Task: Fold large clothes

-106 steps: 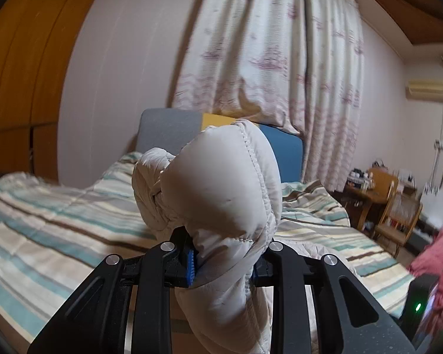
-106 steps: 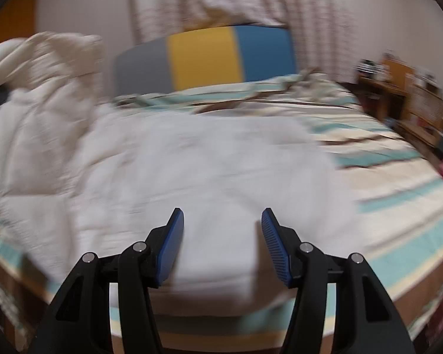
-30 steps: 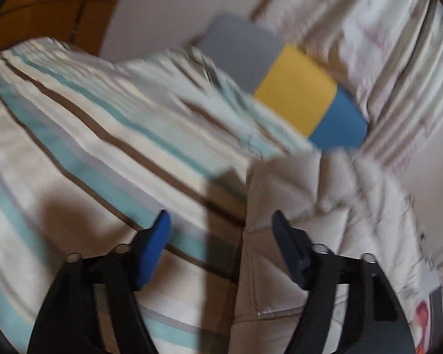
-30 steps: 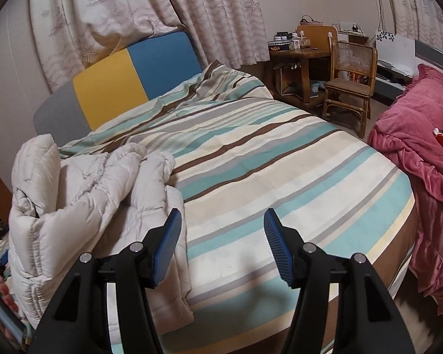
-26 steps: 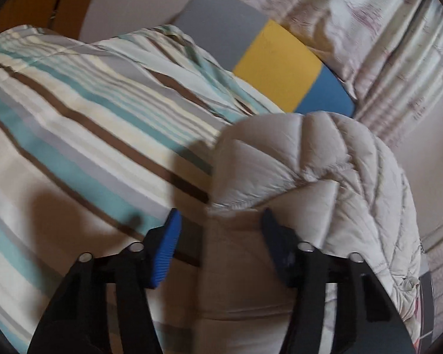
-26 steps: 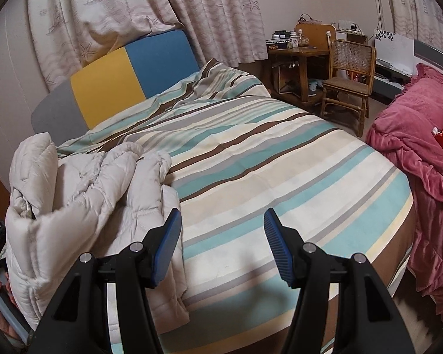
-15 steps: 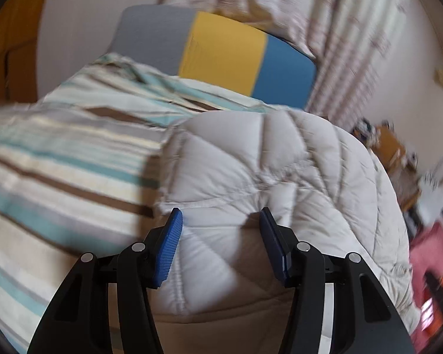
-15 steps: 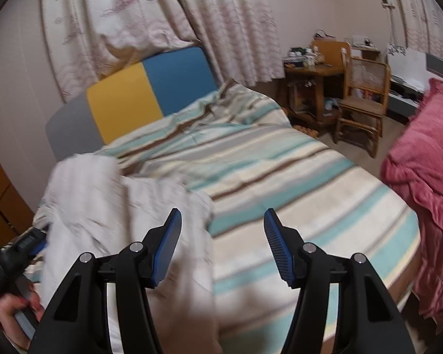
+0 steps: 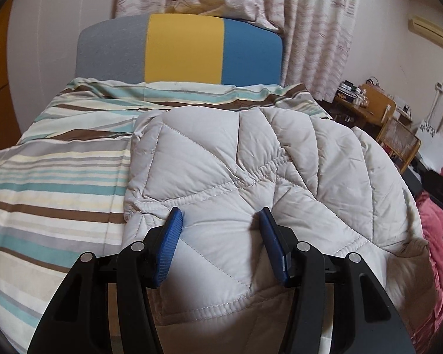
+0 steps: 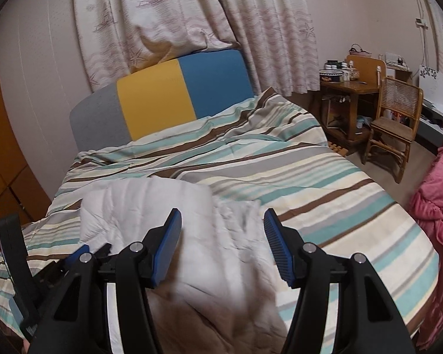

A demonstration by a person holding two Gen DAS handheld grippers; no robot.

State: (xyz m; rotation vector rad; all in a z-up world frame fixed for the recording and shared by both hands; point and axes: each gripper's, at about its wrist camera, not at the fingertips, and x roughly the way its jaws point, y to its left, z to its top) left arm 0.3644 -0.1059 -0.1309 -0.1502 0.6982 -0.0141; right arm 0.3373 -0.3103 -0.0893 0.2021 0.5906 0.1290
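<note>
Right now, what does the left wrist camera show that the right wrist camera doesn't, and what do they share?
Only the left wrist view shows the left claw up close, its pads against a fold of the quilted jacket, and the stitching sharply. Only the right wrist view shows the open right claw holding nothing, and the whole wicker chair. Both show the jacket, the striped bed cover, the grey, yellow and blue headboard and the curtains.

I see a striped bedspread point(image 10: 280, 177) in teal, brown and cream covering the bed, with a grey, yellow and blue headboard point(image 10: 162, 100) at its far end and patterned curtains point(image 10: 192, 14) hanging just behind that headboard. To the right of the bed I see a wooden desk point(image 10: 351, 88), a cane-backed chair point(image 10: 392, 124) beside it, and a pink blanket point(image 10: 440, 206) nearer me.
</note>
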